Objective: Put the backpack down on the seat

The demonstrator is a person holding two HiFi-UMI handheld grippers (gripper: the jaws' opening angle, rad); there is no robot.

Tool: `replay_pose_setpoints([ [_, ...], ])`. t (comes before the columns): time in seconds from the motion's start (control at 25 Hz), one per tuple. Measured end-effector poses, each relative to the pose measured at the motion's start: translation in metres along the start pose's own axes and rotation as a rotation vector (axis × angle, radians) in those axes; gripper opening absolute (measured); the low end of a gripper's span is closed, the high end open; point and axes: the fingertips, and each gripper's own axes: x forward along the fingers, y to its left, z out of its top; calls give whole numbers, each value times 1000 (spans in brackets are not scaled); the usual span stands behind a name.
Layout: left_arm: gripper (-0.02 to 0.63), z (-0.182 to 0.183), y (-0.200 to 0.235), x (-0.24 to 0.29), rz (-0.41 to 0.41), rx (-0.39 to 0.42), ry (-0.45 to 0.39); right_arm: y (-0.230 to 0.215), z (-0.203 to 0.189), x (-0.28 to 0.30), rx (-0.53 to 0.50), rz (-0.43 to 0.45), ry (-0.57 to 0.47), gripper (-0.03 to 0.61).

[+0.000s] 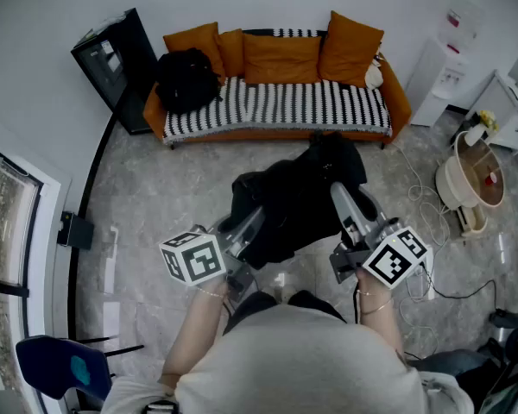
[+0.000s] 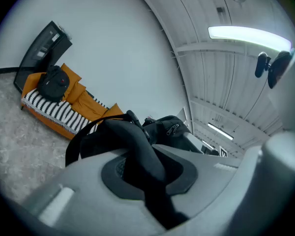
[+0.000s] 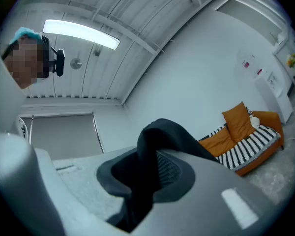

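Note:
I hold a black backpack in the air over the floor, in front of the sofa. My left gripper is shut on one of its black straps, and the bag's body hangs just beyond the jaws. Shut on another strap, my right gripper holds the bag's right side. The sofa has a black-and-white striped seat and orange cushions; it also appears in the left gripper view and the right gripper view. A second black backpack sits on its left end.
A black cabinet stands left of the sofa, a white unit right of it. A beige round tub and loose cables lie on the floor at right. A blue chair is at the lower left, beside a glass door.

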Motion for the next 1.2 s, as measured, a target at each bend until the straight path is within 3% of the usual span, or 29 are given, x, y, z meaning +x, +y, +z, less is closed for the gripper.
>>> replay_pose_setpoints([
  [0.36, 49, -1, 6, -1, 28, 11, -6, 1, -12, 7, -5, 13, 30, 64],
  [0.6, 49, 2, 11, 3, 12, 66, 34, 10, -24, 12, 17, 87, 31, 65],
  [0.72, 49, 2, 13, 6, 9, 93, 36, 5, -28, 15, 23, 73, 37, 65],
  [1.2, 49, -5, 13, 35, 19, 58, 10, -22, -21, 19, 24, 79, 71, 66],
])
